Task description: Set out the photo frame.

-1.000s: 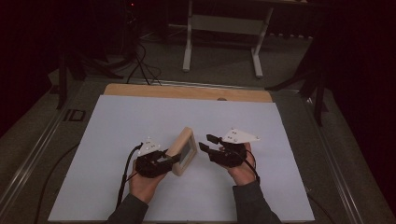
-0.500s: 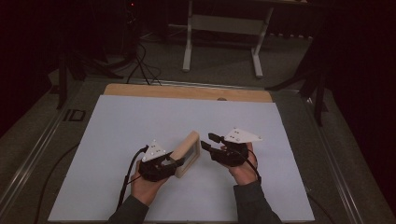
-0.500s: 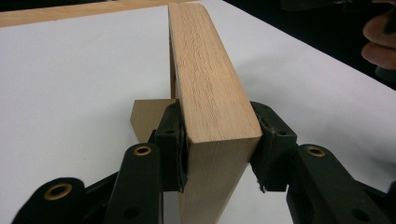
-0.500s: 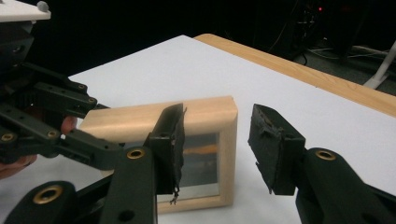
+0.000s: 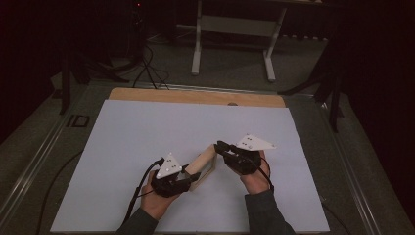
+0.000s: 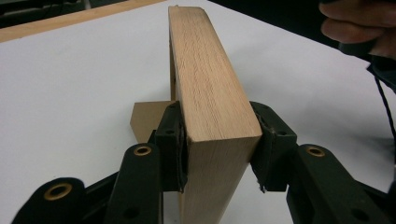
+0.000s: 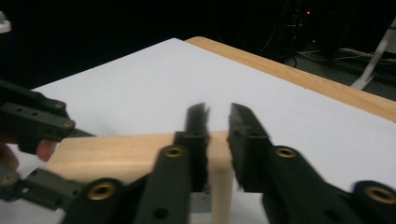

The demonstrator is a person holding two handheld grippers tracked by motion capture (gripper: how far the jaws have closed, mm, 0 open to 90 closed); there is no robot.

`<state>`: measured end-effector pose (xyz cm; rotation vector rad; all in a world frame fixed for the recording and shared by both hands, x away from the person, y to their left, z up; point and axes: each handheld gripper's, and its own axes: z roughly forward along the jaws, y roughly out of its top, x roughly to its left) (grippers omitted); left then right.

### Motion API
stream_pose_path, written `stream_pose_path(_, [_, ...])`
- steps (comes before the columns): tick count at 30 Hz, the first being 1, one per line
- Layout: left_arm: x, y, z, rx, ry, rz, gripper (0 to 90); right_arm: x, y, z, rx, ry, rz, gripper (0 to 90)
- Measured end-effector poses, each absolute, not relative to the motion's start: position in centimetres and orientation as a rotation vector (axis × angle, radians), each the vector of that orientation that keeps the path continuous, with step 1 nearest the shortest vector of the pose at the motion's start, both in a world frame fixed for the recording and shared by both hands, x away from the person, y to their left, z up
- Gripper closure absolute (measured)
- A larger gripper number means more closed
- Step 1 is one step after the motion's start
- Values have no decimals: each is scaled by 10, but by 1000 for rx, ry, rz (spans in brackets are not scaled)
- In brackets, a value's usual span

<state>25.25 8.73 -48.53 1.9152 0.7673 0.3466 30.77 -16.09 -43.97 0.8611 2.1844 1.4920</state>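
Our left gripper (image 5: 182, 180) has its jaws clamped on one end of the wooden block (image 5: 201, 165), which stands on edge near the front edge of the white worktop (image 5: 147, 132), probably to steady it for the right gripper (image 5: 221, 147).

The left gripper view shows both pads pressing the block's (image 6: 210, 107) faces.

In the right gripper view, narrowly parted jaws hover at the block's (image 7: 121, 151) far end, gripping nothing.

- wood block (image 5: 203, 165) sits between the two grippers, standing on its edge on the table (image 5: 147, 132)
- left gripper (image 5: 188, 177) is at its near end, one jaw on each side
- right gripper (image 5: 219, 147) is at its far end, hovering just over the top edge
- block's long side runs straight ahead from the left gripper
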Motion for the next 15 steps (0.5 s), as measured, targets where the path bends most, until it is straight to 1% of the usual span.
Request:
stream_pose_path(3, [249, 84, -485, 1929, 739, 352, 600, 307, -161, -441, 857, 2180, 1468, 892])
stream_pose_path(15, [244, 81, -485, 1947, 692, 352, 600, 309, -155, -450, 845, 2200, 1388, 898])
